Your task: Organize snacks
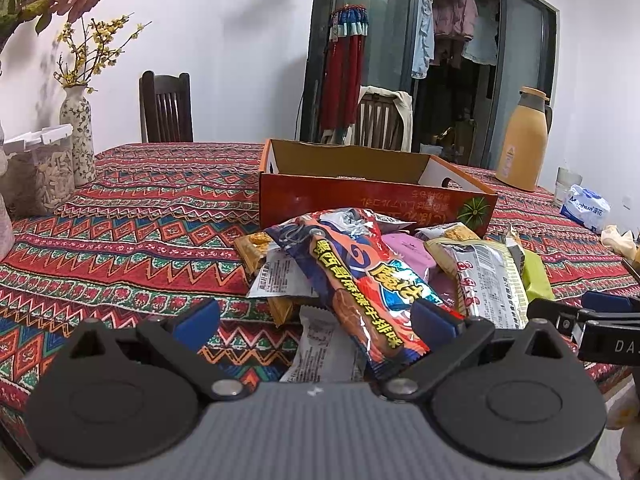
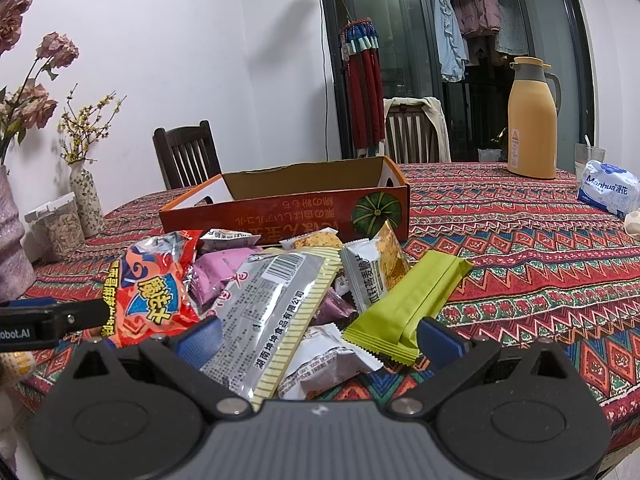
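So the main container here is an open orange-red cardboard box [image 1: 376,200] sitting on the patterned tablecloth [image 1: 140,232] right behind the snack pile. It's got a pumpkin drawing on the front corner and upside-down writing along the side that I can't really make out. From these low angles I can only see bare cardboard walls inside, so can't tell what's in it, if anything. Over on the left edge there's a clear lidded canister [image 1: 40,172] full of pale seeds, next to a floral vase [image 1: 78,136] with yellow sprigs. Far right has a tan thermos jug [image 2: 532,120] and a white-blue pack that reads "Manhua" [image 2: 608,192]. The snack pile [image 2: 288,288] is heaped on the cloth just in front of the box: a big red-orange bag [image 1: 360,280] with bold yellow Chinese characters, a silver wrapper [image 2: 276,312] showing a barcode and Chinese company text, a plain lime-green pack [image 2: 408,304], a pink-purple one [image 2: 220,276], plus a few small white packets. Left gripper [image 1: 316,316] has its blue-padded jaws spread wide, not clamping anything, with the red bag lying between them. Right gripper [image 2: 318,334] is the same deal, wide apart and holding nothing, straddling the silver wrapper and the green pack's end.
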